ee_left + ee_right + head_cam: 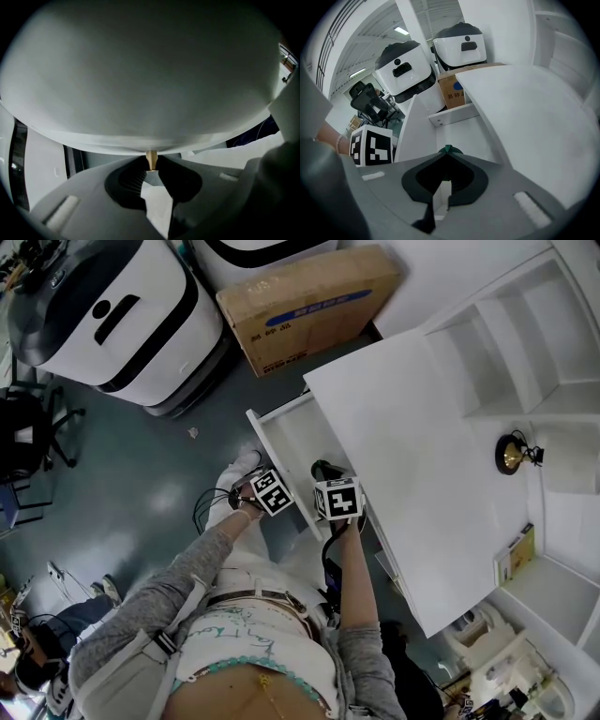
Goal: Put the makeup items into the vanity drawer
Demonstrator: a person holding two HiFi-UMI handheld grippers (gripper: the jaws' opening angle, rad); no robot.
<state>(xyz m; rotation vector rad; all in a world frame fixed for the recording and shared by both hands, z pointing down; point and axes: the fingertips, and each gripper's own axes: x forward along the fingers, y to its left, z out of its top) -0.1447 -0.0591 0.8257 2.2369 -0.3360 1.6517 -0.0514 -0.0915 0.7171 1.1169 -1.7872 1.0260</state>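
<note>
A small dark green item (448,149) peeks out at the tips of the right claw (447,154), whose jaws are pressed together on it, so little shows that its kind cannot be told. It hangs over the open drawer (298,439), which is pulled out from under the white vanity surface (422,474); the drawer floor below it looks bare.

Just beside it, the left claw (151,165) is pinched tight on a thin gold knob (151,158) that juts from the drawer's white front.

Each claw carries a marker cube (337,500) printed with black-and-white squares. Beyond the drawer, a cardboard box (309,306) leans on the floor with a blue label and other print, too small to read.
</note>
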